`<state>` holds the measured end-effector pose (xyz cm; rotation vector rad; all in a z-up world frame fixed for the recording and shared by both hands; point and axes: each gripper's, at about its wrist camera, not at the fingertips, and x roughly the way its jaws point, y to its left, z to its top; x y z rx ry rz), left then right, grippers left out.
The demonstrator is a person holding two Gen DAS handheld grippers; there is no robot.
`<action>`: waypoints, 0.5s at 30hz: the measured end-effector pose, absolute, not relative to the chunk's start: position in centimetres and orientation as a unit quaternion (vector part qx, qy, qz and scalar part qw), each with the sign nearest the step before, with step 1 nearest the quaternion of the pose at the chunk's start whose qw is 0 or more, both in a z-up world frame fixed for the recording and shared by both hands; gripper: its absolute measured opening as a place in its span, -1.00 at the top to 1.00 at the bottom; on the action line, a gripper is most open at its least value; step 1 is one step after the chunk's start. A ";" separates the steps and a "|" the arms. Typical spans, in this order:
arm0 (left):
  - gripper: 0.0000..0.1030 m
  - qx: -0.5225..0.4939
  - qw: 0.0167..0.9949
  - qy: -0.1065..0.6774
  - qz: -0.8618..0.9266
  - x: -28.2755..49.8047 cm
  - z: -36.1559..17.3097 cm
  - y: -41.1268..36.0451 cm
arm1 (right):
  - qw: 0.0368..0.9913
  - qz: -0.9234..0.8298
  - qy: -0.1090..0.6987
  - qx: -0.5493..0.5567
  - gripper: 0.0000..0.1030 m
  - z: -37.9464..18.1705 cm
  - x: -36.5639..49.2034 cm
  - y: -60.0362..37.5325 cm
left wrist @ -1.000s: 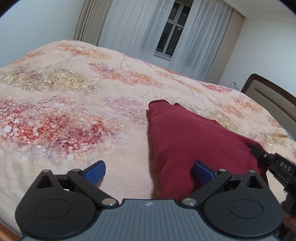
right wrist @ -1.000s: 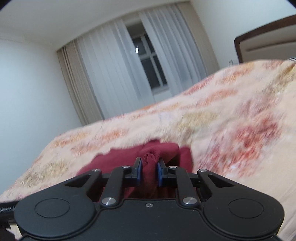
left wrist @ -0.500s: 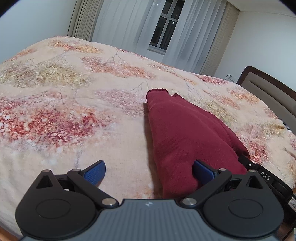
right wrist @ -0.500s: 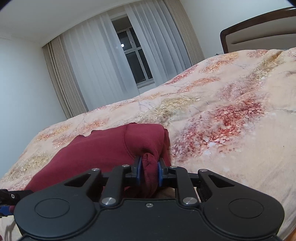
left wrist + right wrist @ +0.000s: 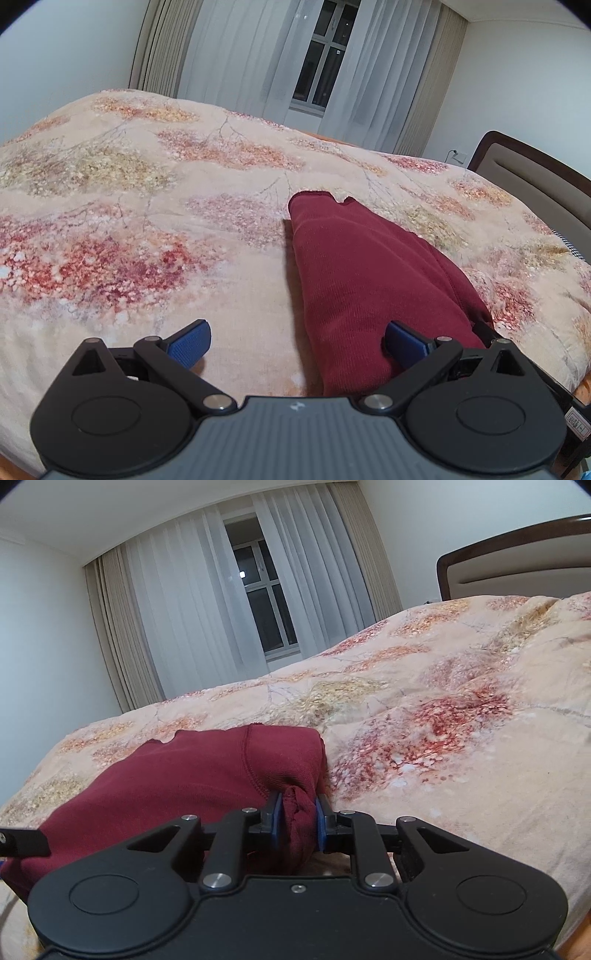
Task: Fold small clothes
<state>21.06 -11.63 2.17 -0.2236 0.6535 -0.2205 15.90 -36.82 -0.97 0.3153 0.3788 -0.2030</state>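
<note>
step: fold laid over, maroon garment [image 5: 369,280] lying doubled on the bed [image 5: 147,221]
right gripper [image 5: 298,821]: fingers clamped on a bunched corner
left gripper [image 5: 295,341]: fingers wide apart, holding nothing
next: probably let go, then smooth it

My left gripper [image 5: 297,341]: black linkage arms, silver pivot screws, blue ribbed pads [image 5: 188,341], grey ribbed body; right gripper [image 5: 298,821] same, all-black body.

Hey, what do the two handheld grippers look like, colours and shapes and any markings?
Both look alike. The left gripper has a ribbed grey body with a small pale mark, two round black discs, black link arms with silver pivots, and ridged blue pads. The right gripper shows an all-black body with the same discs, silver pivots and blue pads.
</note>
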 end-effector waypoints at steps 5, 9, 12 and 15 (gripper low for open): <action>-0.99 -0.110 0.934 0.322 -0.109 22.0 2.5 -11.3 | 0.964 -0.097 0.191 0.156 0.61 -1.3 15.9 -37.2; -0.99 -0.122 0.934 0.317 -0.109 23.3 3.0 -10.7 | 0.965 -0.096 0.192 0.150 0.60 -1.3 15.8 -37.1; -0.99 -0.144 0.932 0.314 -0.105 24.3 3.2 -9.9 | 0.965 -0.099 0.192 0.148 0.57 -1.2 15.6 -37.1; -0.99 -0.169 0.929 0.309 -0.112 25.0 2.9 -9.2 | 0.965 -0.099 0.193 0.148 0.54 -1.2 15.5 -37.1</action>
